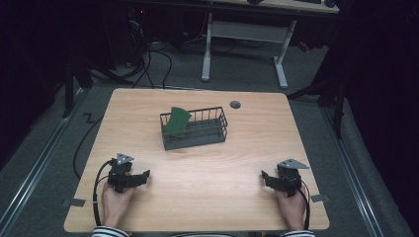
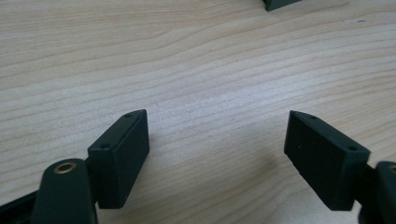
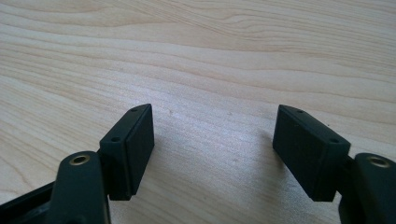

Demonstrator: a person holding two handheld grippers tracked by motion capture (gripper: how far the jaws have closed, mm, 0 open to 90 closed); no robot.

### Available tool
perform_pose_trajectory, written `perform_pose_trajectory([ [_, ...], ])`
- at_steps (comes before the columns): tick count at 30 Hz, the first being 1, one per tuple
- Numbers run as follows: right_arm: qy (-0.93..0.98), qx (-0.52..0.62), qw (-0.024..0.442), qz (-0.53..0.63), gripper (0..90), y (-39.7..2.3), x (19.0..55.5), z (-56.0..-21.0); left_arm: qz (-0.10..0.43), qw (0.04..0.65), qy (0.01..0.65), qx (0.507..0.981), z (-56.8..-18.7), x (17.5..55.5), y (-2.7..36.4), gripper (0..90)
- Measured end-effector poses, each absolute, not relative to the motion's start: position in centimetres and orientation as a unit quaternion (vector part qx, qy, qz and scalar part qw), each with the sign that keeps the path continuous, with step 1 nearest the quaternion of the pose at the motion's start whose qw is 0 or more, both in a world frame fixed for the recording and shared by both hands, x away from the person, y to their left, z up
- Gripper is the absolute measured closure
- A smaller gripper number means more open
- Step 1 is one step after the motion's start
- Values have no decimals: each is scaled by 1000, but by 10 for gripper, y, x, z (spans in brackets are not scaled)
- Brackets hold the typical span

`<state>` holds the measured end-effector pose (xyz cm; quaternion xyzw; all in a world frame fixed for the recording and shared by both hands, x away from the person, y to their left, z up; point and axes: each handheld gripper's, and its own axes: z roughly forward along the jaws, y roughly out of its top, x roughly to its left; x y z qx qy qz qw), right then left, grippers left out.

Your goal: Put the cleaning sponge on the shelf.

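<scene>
High view: I am looking down on the wooden desk point(image 1: 207, 168). A dark wire basket point(image 1: 195, 129) is sitting toward the far middle of it, with a green plate point(image 1: 177, 121) standing on edge at the basket's left end and rising above the rim. A small grey cap point(image 1: 235, 104) is sitting in the desk beyond the basket. I am holding the left claw point(image 1: 144, 176) near the front left and the right claw point(image 1: 265, 177) near the front right, both low over the desk, well apart from the basket and pointing inward.

Left gripper view: the jaws are standing wide with bare wood grain between them, gripping nothing. A dark corner, likely of the basket point(image 2: 280, 3), is showing at the top edge.

Right gripper view: the jaws are likewise standing wide and gripping nothing, over bare desk point(image 3: 210, 70).

Handling note: I am judging the plate light, stiff and smooth, probably plastic, so apt to slip. I would be taking it by the upper rim where it clears the wires, lifting straight up to avoid snagging. The basket looks rigid and light, so it may shift if the plate catches.
</scene>
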<state>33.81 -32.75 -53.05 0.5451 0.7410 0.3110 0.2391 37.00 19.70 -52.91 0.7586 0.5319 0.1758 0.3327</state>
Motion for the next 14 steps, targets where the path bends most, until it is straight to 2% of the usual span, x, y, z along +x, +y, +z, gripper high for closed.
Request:
perform_pose_trajectory([
  [4, 741, 545, 239, 311, 293, -328, 338, -530, 223, 336, 516, 756, -537, 365, 193, 245],
  [14, 741, 545, 239, 311, 293, -328, 338, -531, 222, 336, 518, 755, -537, 365, 193, 242],
])
